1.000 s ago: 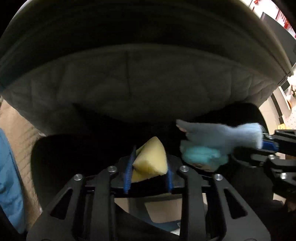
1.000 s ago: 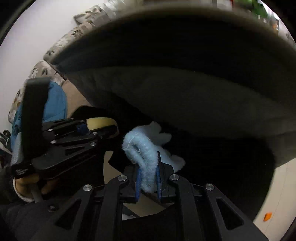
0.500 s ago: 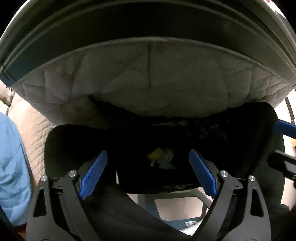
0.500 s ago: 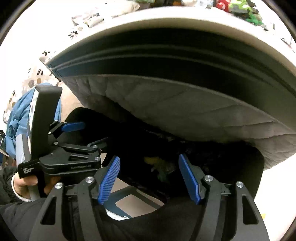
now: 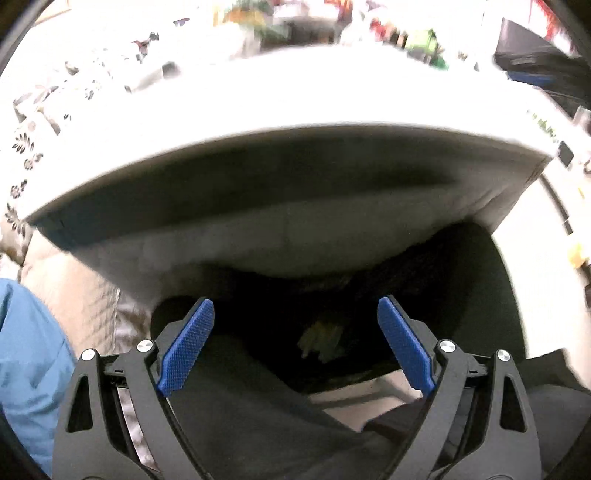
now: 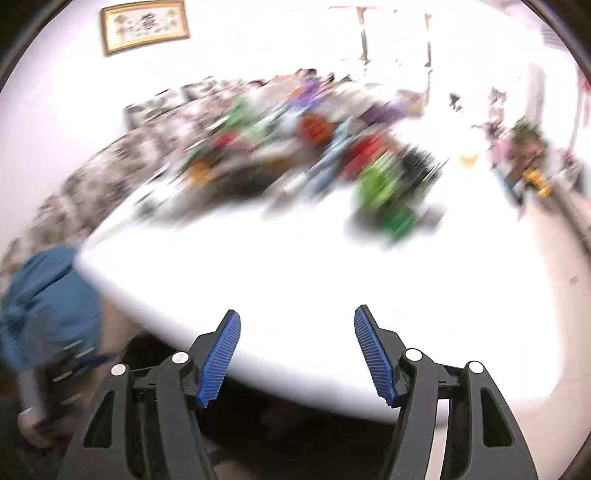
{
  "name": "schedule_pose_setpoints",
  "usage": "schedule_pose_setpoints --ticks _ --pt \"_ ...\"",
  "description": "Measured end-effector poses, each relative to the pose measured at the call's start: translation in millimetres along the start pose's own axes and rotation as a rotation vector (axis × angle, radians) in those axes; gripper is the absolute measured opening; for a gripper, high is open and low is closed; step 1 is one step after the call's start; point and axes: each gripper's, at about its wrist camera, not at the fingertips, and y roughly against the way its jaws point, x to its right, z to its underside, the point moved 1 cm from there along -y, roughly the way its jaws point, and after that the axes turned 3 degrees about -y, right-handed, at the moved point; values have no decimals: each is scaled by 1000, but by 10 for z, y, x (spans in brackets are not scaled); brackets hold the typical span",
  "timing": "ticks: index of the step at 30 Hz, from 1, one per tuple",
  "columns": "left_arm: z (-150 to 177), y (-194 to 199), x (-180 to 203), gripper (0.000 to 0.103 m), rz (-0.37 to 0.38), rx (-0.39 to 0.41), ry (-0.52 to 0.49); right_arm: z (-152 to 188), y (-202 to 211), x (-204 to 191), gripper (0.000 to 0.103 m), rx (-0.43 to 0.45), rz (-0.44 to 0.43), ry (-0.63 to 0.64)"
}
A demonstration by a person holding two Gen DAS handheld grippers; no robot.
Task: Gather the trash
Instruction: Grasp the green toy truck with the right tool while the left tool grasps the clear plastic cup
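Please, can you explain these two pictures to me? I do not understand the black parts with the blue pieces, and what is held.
Each picture comes from a camera mounted on a hand-held gripper that a person carries. One shows the left hand-held gripper, open and empty, above a dark bin under the white table; pale trash lies inside. The other shows the right hand-held gripper, also open and empty, above the tabletop. It is blurred, with colourful clutter further back.

Ahead of the right gripper, white table [image 6: 314, 266] piled with blurred coloured clutter [image 6: 295, 147]; beyond, bright white wall with framed picture [image 6: 146, 26]
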Motion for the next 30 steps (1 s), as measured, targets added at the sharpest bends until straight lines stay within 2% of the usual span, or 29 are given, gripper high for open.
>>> schedule_pose_setpoints --ticks 2,3,6,9,11,13,15,18,19,20,21,23,24,25,27,30 --pt "-141 160 -62 88 22 50 27 -313 -318 238 64 -12 76 21" --pt "-193 210 -92 88 28 69 42 -396 -429 286 64 -18 84 20" --pt "-324 315 -215 88 27 119 95 -618 -667 391 64 -36 -4 -72" --pt "-404 287 -298 88 23 131 138 -746 -913 518 68 -72 -79 -250" --pt "-454 271 -324 88 29 132 154 -803 -996 549 75 -57 -71 -345" --pt "-448 222 -339 88 33 127 160 -885 -1117 617 85 -51 -103 -448" --pt "-451 211 -362 88 32 122 157 -940 -1155 641 90 -45 -123 -516" --pt "-447 196 -369 88 35 118 154 -1078 -1288 554 95 -77 -27 -429" --pt "-449 184 -370 88 43 118 156 -1092 -1341 513 99 -87 16 -375" --pt "-452 175 -367 88 51 119 160 -1110 -1403 452 99 -87 89 -317" --pt "-453 173 -363 88 56 123 163 -1098 -1426 421 99 -81 122 -288" --pt "-462 191 -337 88 62 139 158 -1073 -1427 374 93 -46 158 -248" --pt "-472 209 -319 88 60 149 151 -1060 -1416 385 66 -34 180 -239" --pt "-488 234 -298 88 58 162 141 -1046 -1372 441 57 -17 142 -251" --pt "-549 270 -262 88 53 180 124 -935 -1195 561 51 -2 68 -322" --pt "-749 342 -179 88 56 241 81 -780 -872 586 51 49 -9 -327"
